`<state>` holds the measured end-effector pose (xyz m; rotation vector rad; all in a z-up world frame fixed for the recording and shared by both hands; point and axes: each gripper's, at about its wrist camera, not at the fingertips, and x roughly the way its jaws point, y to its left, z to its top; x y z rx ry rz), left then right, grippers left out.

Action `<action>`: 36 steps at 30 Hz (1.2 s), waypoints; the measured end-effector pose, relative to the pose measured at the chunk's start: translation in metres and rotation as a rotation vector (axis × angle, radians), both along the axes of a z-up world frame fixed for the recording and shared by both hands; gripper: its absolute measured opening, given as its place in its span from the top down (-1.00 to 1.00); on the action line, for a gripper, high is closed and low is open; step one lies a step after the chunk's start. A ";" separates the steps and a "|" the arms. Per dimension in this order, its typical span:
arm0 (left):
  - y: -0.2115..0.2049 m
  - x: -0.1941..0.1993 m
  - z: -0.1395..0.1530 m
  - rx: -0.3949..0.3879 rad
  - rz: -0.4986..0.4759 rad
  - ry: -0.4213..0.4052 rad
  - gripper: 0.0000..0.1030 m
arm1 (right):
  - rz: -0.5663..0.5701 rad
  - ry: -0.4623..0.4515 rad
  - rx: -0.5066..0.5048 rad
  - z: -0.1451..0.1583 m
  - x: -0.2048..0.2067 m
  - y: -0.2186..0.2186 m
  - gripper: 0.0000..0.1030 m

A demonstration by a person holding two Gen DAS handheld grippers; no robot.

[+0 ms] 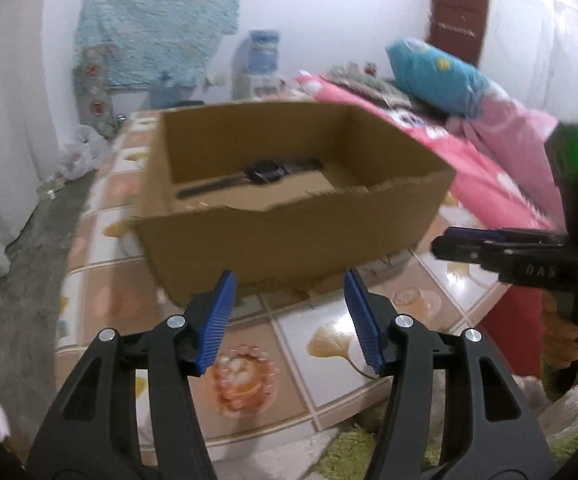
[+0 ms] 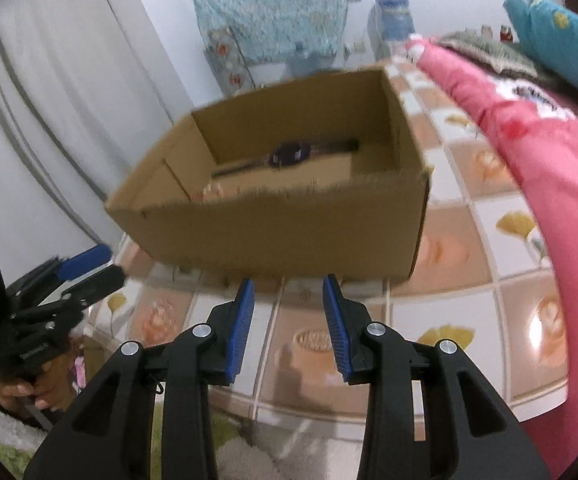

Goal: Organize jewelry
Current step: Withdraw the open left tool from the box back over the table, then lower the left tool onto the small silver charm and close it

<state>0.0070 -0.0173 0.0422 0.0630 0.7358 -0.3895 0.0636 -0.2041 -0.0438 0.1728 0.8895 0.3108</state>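
An open cardboard box stands on a tile-patterned surface, and a dark wristwatch lies flat on its floor. My left gripper hovers just in front of the box's near wall, its blue pads apart and nothing between them. In the right wrist view the same box and watch show. My right gripper is open and empty before the box's front wall. Each gripper appears in the other's view: the right gripper at the right, the left gripper at the left, each held by a hand.
The patterned surface ends in a near edge above a green rug. A pink blanket and blue pillow lie to the right of the box. A white curtain and a plastic bag are at the left.
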 end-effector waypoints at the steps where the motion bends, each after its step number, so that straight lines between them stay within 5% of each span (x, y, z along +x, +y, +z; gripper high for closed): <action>1: -0.006 0.001 -0.005 0.013 -0.017 0.006 -0.04 | 0.008 0.012 -0.006 -0.004 0.000 0.001 0.31; 4: -0.023 0.011 -0.021 0.054 -0.061 0.030 0.02 | 0.028 0.056 -0.009 -0.017 0.003 0.007 0.31; 9: -0.041 0.030 -0.046 0.111 -0.113 0.093 0.50 | 0.061 0.124 0.002 -0.034 0.011 0.017 0.37; 12: -0.047 0.038 -0.061 0.165 -0.114 0.136 0.61 | 0.077 0.139 -0.003 -0.037 0.017 0.021 0.37; 20: -0.051 0.046 -0.077 0.226 -0.131 0.191 0.68 | 0.063 0.177 0.012 -0.045 0.030 0.020 0.37; 25: -0.055 0.047 -0.080 0.253 -0.125 0.180 0.91 | 0.060 0.178 0.012 -0.045 0.037 0.023 0.37; 36: -0.042 0.036 -0.079 0.213 -0.114 0.198 1.00 | 0.069 0.147 -0.015 -0.040 0.036 0.029 0.37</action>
